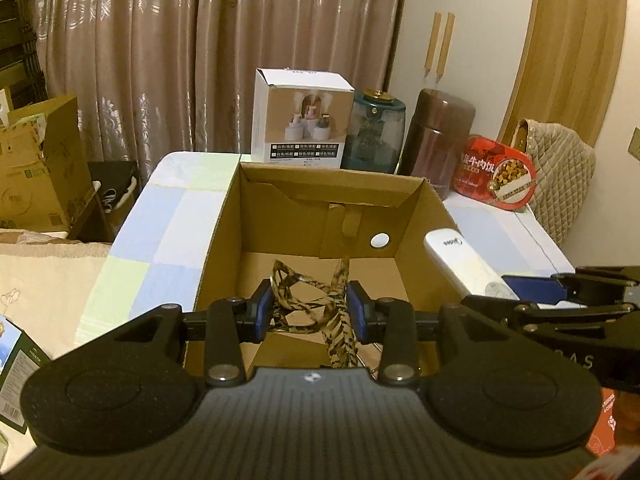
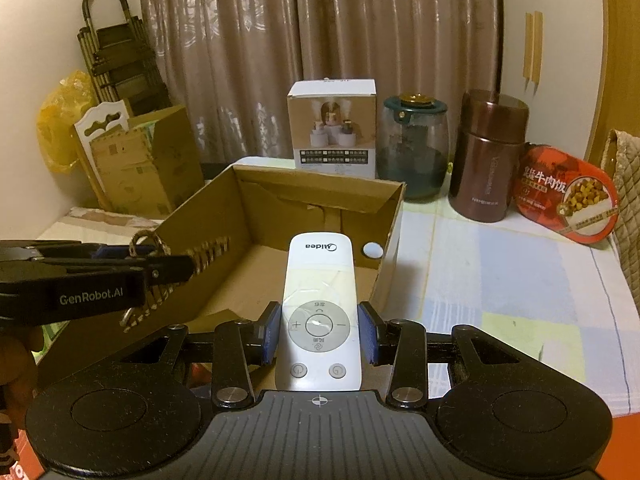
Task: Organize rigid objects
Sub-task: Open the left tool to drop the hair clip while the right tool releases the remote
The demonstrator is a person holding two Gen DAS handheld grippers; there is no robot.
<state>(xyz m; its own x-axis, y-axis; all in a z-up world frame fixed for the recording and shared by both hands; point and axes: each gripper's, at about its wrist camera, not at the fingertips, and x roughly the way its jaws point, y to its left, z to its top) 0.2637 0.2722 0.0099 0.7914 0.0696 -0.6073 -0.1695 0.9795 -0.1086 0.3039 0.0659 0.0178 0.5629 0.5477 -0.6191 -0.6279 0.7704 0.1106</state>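
Right gripper [image 2: 320, 332] jaws clamp white remote [image 2: 319, 312]; left gripper [image 1: 310, 308] jaws clamp patterned strap [image 1: 320, 312]. Open cardboard box [image 1: 412, 200] just ahead of both jaws.

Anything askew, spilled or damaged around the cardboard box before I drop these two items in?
Nothing spilled. The open brown cardboard box has an uneven, torn-looking inner flap on its far wall. The red oval food tin stands tilted on its edge rather than flat. The white remote control and the patterned strap with metal rings sit firmly clamped.
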